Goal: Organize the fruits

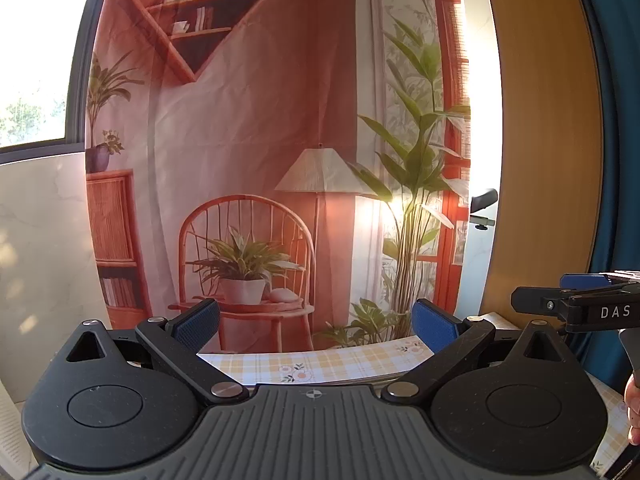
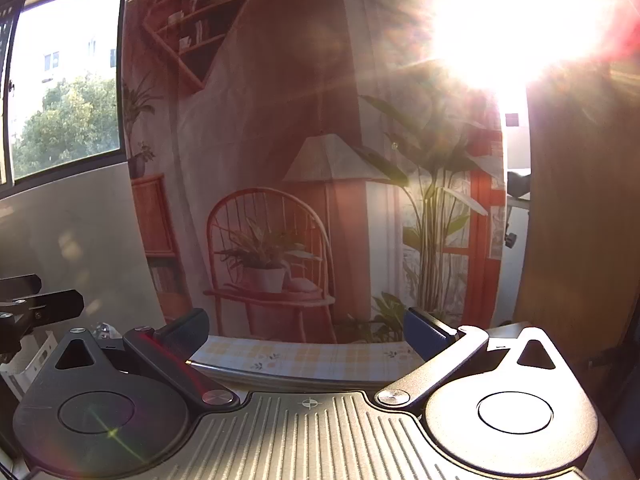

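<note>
The left hand-held gripper (image 1: 316,322) is spread wide with nothing between its blue pads; past them lies the far edge of the desk (image 1: 320,364) under a checked cloth, hard against a printed backdrop (image 1: 260,160). The right hand-held gripper (image 2: 306,330) — equally wide, empty — faces the same edge. No fruit shows in either view.

Black left gripper (image 1: 316,322) and right gripper (image 2: 306,328), blue pads, silver screws.

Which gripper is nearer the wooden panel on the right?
Right. The right gripper is held just left of the wooden panel; the left gripper is farther left, beyond it.
</note>
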A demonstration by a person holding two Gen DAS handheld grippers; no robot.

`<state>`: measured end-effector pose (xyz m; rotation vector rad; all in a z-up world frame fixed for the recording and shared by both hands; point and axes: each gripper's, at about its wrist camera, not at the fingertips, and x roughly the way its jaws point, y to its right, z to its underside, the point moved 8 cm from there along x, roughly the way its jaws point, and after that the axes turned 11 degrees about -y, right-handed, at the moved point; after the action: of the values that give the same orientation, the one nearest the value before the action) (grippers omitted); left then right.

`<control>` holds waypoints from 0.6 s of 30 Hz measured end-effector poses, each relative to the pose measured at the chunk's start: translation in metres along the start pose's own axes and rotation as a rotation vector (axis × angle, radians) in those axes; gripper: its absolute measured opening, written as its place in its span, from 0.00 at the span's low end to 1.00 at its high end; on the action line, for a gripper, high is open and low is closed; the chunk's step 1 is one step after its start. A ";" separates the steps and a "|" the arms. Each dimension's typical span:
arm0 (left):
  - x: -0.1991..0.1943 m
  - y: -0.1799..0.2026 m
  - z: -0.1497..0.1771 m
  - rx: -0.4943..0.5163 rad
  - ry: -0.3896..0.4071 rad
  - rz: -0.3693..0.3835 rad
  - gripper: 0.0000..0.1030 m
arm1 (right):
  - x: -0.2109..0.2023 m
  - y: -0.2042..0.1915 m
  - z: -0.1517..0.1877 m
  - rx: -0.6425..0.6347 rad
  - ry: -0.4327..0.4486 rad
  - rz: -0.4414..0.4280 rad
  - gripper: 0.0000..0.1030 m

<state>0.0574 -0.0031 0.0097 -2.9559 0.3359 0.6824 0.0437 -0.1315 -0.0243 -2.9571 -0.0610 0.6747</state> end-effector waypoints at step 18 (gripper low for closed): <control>-0.001 0.000 0.000 -0.007 -0.001 -0.003 1.00 | -0.001 0.001 0.000 -0.001 -0.001 0.001 1.00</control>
<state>0.0565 -0.0029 0.0096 -2.9617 0.3291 0.6853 0.0426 -0.1321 -0.0241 -2.9583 -0.0595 0.6762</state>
